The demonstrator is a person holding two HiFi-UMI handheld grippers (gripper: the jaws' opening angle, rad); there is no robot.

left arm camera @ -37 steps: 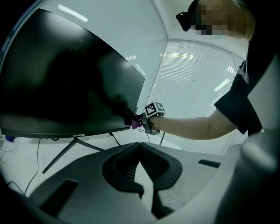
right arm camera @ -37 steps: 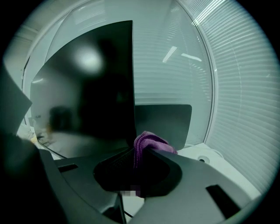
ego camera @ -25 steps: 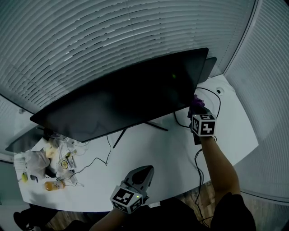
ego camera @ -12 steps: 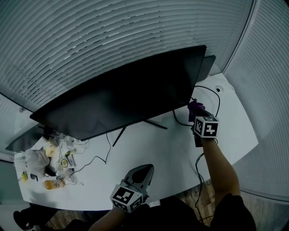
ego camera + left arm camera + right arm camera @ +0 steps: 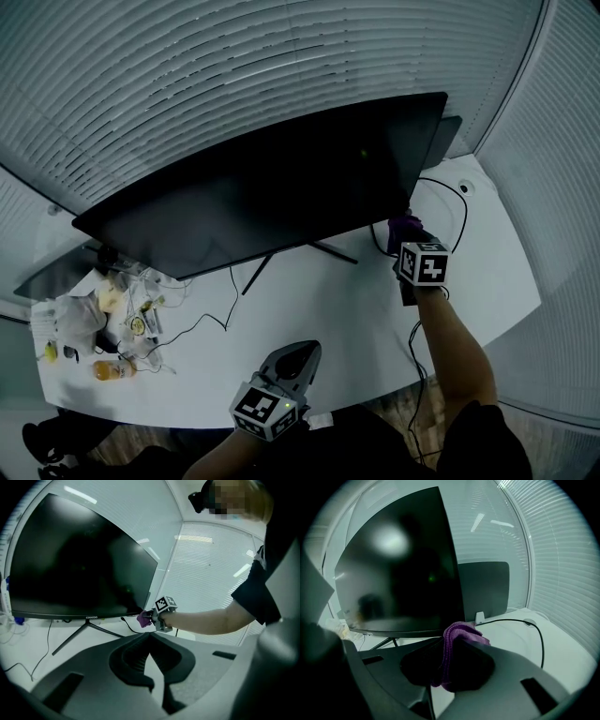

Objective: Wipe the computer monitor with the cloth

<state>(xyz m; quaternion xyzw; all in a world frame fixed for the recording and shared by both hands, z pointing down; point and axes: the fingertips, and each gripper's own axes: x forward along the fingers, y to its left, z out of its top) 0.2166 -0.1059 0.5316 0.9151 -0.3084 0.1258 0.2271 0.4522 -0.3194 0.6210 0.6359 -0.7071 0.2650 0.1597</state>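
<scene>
Right gripper [image 5: 409, 240] clamped on purple cloth [image 5: 457, 636]; monitor [image 5: 272, 202] lower corner just ahead of its tips, contact unclear. Left gripper [image 5: 150, 636] jaws together, empty; monitor well ahead.

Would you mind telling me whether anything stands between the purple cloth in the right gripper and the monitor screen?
Nothing visible does. The right gripper holds the purple cloth close by the monitor's lower right corner. The black cable lies on the desk off to the right, outside that path.
</scene>
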